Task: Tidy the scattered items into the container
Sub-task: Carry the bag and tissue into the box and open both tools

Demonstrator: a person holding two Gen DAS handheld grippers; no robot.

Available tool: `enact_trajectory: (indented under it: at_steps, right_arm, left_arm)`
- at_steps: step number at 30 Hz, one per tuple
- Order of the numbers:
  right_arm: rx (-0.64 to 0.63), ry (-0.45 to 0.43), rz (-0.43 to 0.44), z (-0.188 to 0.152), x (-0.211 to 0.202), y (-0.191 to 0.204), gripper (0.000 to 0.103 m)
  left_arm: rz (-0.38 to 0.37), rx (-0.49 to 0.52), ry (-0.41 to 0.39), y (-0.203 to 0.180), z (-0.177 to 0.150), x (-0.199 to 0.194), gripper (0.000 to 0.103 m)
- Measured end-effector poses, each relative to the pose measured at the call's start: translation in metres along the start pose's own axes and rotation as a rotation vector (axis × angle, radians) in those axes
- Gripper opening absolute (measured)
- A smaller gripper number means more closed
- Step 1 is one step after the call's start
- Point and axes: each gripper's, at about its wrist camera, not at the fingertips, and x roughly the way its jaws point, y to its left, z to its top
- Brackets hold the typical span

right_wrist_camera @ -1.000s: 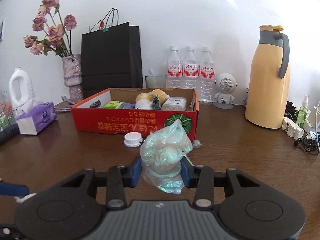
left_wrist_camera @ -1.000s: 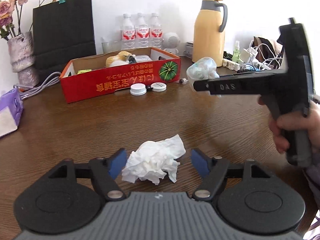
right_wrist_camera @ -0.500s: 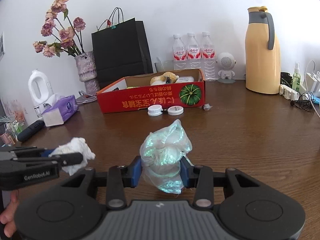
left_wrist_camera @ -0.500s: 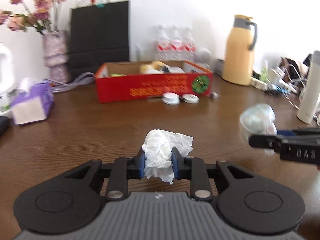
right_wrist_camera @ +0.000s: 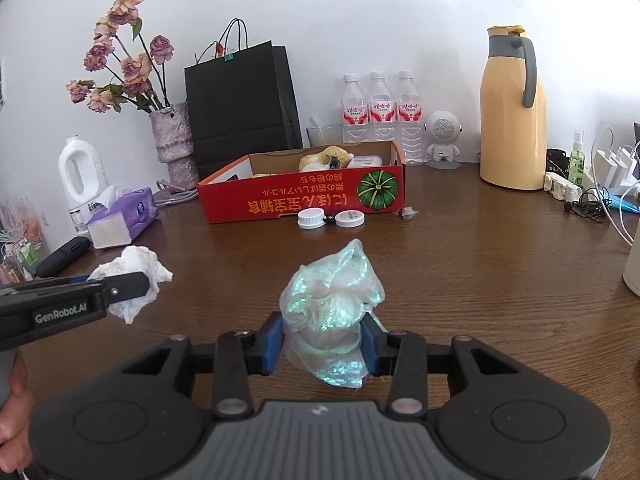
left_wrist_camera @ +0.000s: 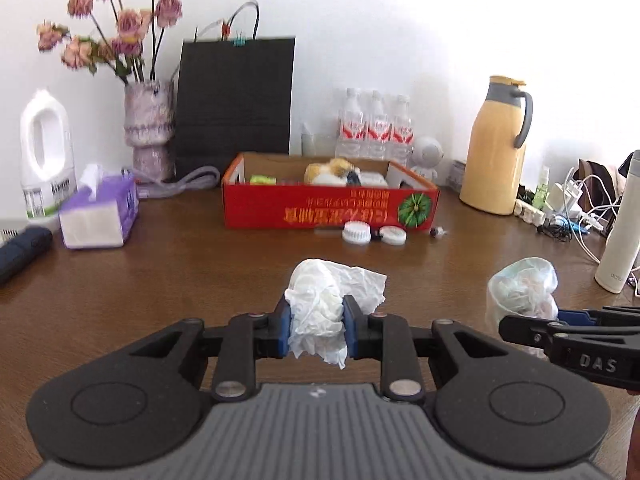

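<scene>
Left tool [left_wrist_camera: 316,330]: both blue pads are pressed against a crumpled white tissue [left_wrist_camera: 326,304], which is pinched between them and held clear of the brown tabletop [left_wrist_camera: 160,280]. In the right wrist view the same left tool [right_wrist_camera: 136,286] enters from 9 o'clock with the tissue [right_wrist_camera: 134,270] bulging beyond its tips, and part of a hand [right_wrist_camera: 12,412] shows at the 8 o'clock edge.

Right tool [right_wrist_camera: 322,344]: both pads are pinching a crumpled iridescent plastic bag [right_wrist_camera: 332,308], also held above the tabletop [right_wrist_camera: 480,280]. In the left wrist view the right tool [left_wrist_camera: 532,320] enters from 3 o'clock with the plastic bag [left_wrist_camera: 520,288] at its tips.

Container: a red cardboard box [left_wrist_camera: 320,208] stands toward 12 o'clock in the left wrist view, well apart from both tools. It is open at the top and holds an orange-and-white soft toy [left_wrist_camera: 330,170] and a few smaller items. In the right wrist view the red cardboard box [right_wrist_camera: 288,200] lies at 12 o'clock.

Scattered items on the tabletop: two white round lids [left_wrist_camera: 356,236] lie just beside the front wall of the box, at its right half. A small crumpled wrapper [right_wrist_camera: 408,213] lies beside the box's right front corner.

Background: a purple tissue box [left_wrist_camera: 100,216] at 10 o'clock, a vase of dried flowers [left_wrist_camera: 150,128], a black paper bag [left_wrist_camera: 236,100], three water bottles [left_wrist_camera: 374,128] and a yellow thermos jug [left_wrist_camera: 496,148] at 2 o'clock.
</scene>
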Motion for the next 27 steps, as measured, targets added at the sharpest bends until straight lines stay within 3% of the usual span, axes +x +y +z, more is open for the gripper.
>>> enact_trajectory:
  at_steps: [5, 10, 15, 20, 23, 27]
  right_arm:
    - [-0.051, -0.107, 0.024, 0.048, 0.018, 0.005, 0.039]
    - [-0.119, -0.221, 0.034, 0.144, 0.059, 0.002, 0.038]
    - [-0.118, -0.263, 0.059, 0.247, 0.101, -0.009, 0.038]
    - [-0.157, -0.231, 0.029, 0.305, 0.136, -0.013, 0.038]
    - [-0.158, -0.095, 0.028, 0.323, 0.174, -0.012, 0.038]
    - [-0.092, 0.232, 0.054, 0.329, 0.255, -0.017, 0.037]
  left_arm:
    - [0.028, 0.018, -0.126, 0.002, 0.048, 0.022, 0.026]
    - [0.073, -0.037, -0.199, 0.018, 0.138, 0.094, 0.026]
    - [0.125, -0.058, -0.202, 0.034, 0.230, 0.150, 0.026]
    - [0.094, -0.082, -0.167, 0.047, 0.257, 0.184, 0.027]
    - [0.097, -0.041, -0.039, 0.047, 0.262, 0.219, 0.027]
    - [0.001, -0.074, 0.359, 0.059, 0.251, 0.299, 0.027]
